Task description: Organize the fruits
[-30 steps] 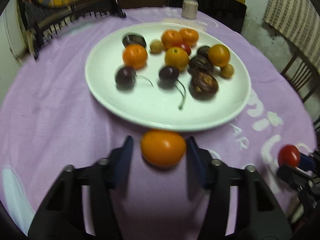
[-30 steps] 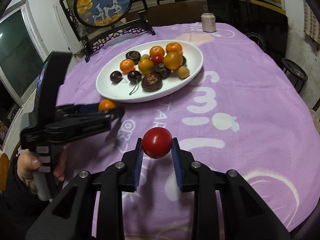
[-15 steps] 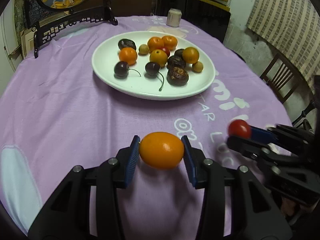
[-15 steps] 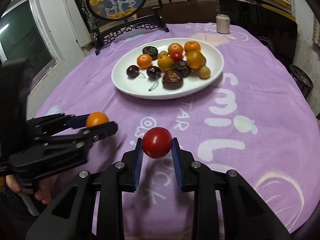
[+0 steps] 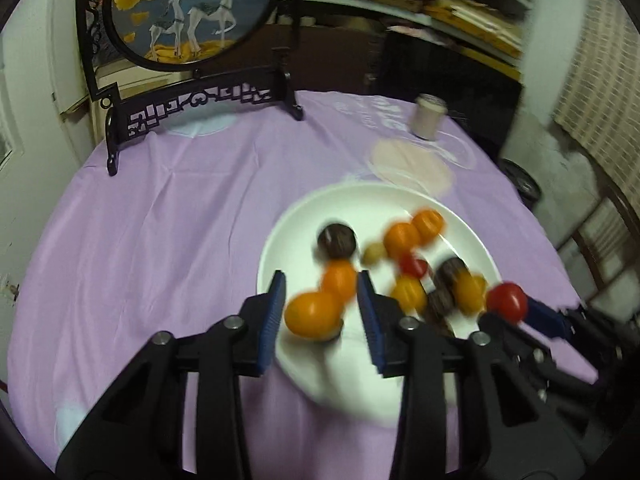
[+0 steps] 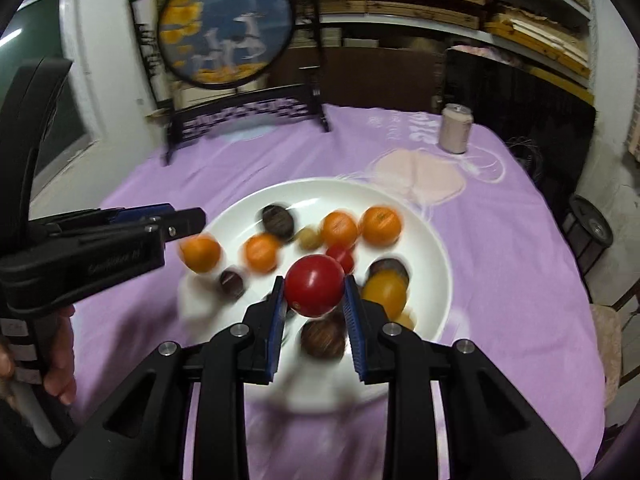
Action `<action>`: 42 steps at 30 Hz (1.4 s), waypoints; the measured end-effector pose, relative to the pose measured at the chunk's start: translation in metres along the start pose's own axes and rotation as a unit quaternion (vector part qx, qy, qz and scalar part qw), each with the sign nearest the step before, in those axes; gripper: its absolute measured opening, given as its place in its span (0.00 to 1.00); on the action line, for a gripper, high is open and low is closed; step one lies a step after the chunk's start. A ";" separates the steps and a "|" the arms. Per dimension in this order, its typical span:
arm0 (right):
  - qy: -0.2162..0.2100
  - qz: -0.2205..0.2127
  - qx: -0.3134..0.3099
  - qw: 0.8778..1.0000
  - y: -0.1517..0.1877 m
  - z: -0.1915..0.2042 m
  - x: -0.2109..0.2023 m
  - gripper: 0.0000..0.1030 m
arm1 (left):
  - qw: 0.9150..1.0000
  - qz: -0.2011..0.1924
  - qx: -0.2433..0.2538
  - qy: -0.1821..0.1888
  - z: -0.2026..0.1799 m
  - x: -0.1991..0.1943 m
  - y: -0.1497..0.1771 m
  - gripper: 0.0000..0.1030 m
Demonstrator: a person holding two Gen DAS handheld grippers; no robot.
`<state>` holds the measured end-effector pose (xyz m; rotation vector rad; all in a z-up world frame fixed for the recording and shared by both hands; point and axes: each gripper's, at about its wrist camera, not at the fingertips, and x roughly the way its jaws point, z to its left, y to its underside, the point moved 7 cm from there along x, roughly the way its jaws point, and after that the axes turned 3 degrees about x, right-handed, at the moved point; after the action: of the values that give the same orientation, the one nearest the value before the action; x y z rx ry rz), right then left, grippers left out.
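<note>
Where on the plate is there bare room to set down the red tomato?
The white plate is bare along its near rim and its far rim beyond the dark fruit. The middle and right are crowded with oranges and dark fruits. The right gripper holds the red tomato over that cluster.

I noted a red tomato (image 6: 314, 291), an orange kumquat (image 5: 313, 315), a white plate (image 6: 434, 264), a purple tablecloth (image 5: 168, 216) with pale print, and blue-padded black grippers.
</note>
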<state>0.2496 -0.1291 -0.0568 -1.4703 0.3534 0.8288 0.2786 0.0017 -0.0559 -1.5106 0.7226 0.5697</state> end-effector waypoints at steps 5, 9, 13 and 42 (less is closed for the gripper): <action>-0.038 0.040 0.034 0.998 0.012 -0.013 0.033 0.28 | 0.999 0.022 0.006 0.025 -0.009 0.031 0.007 0.29; -0.028 0.041 0.021 0.999 0.013 -0.008 0.036 0.28 | 0.999 0.031 0.007 0.033 -0.011 0.037 0.010 0.29; -0.003 -0.002 0.014 1.000 0.008 -0.010 0.024 0.58 | 0.999 0.029 0.010 0.038 -0.011 0.034 0.014 0.29; 0.095 -0.029 0.037 0.994 0.096 -0.009 -0.087 0.99 | 0.995 -0.078 0.054 -0.011 -0.011 -0.132 0.119 0.98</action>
<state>0.1272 -0.1718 -0.0688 -1.4873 0.4773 0.6242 0.1012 0.0050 -0.0403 -1.4442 0.6032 0.4218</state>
